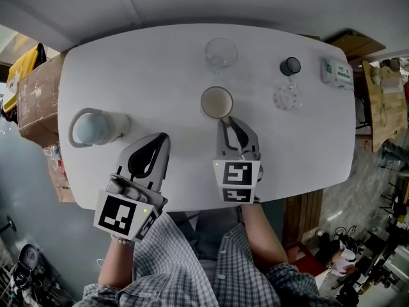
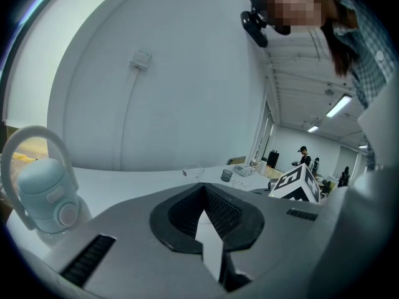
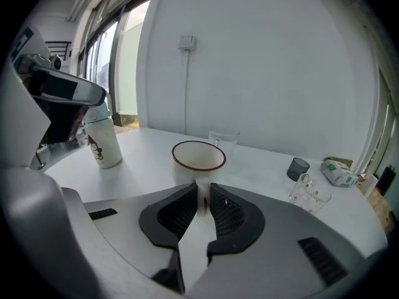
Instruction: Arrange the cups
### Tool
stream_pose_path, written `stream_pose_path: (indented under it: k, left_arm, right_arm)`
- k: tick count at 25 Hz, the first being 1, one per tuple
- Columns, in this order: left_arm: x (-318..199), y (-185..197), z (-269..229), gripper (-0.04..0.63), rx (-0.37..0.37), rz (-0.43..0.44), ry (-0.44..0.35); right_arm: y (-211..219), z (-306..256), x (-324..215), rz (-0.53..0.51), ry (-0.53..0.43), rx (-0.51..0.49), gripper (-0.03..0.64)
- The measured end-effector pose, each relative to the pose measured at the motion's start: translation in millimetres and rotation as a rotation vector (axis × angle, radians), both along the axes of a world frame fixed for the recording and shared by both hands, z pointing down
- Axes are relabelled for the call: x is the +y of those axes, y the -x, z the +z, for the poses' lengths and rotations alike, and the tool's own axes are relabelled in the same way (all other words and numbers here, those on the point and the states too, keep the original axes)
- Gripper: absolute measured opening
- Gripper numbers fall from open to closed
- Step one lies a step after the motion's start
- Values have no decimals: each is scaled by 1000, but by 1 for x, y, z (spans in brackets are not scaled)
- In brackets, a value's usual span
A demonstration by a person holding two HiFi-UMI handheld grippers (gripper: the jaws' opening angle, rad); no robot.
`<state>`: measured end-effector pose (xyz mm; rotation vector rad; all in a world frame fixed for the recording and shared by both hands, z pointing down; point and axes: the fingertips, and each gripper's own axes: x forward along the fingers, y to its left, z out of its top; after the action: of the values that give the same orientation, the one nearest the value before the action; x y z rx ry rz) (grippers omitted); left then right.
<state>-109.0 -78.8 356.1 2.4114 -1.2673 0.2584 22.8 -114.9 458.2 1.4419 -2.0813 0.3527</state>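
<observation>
L gripper (image 1: 163, 138) sits at the near-left of the white oval table (image 1: 160, 62). Its jaws are tip-to-tip w/ nothing between them, so closed and empty. Just left of it stands a white bottle w/ pale-blue lid and loop handle (image 1: 96, 128), close but apart.

R gripper (image 1: 229, 121) is near-centre. Its jaws are clamped on the handle of the white ceramic cup w/ red rim (image 1: 216, 102); the R gripper view shows the handle strip pinched between the pads. The cup stands on the table mid-way across, just beyond the R jaws.

Risks, as I judge them:
- The grip is on the thin handle only, off the cup's centre. On a lift the cup could swing or tip about the pinch, or slip out if the squeeze eases.
- A far push could knock the clear glass tumbler (image 1: 221, 53), which is straight beyond the cup w/ a small gap.
- A swing to the right goes toward the clear glass mug (image 1: 287, 96) and the small dark-grey cup (image 1: 290, 65) at far-right. Both look light and prob. easy to topple.

Orientation: the cup is upright w/ its mouth up and long axis vertical. Its handle points near and slightly right, into the R jaws.
</observation>
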Motion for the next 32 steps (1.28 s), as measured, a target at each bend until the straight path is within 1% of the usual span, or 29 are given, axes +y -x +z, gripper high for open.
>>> stream_pose_path:
  k: [5, 7, 11, 13, 15, 21, 26, 32]
  left_arm:
    - [-10, -17, 37, 11, -36, 0, 62]
    - [-14, -28, 57, 11, -59, 21, 71]
    - [-24, -49, 106, 11, -164, 53, 123]
    - [-29, -57, 123, 11, -183, 48, 146]
    - [-32, -64, 130, 11, -177, 42, 163]
    - [-39, -83, 132, 11, -168, 44, 164]
    - [-46, -105, 130, 11, -170, 58, 152]
    - [-59, -127, 122, 11, -152, 66, 127]
  right_arm:
    - [-1, 0, 1, -52, 6, -14, 69]
    - [0, 0, 2, -79, 4, -7, 69]
    - [1, 0, 3, -117, -2, 2, 69]
    - [1, 0, 4, -135, -3, 11, 69]
    - [1, -1, 4, -152, -2, 21, 69]
    - [-10, 0, 2, -171, -6, 44, 69]
    - [-31, 0, -4, -128, -10, 62, 69]
    - [-54, 0, -19, -65, -28, 81, 69]
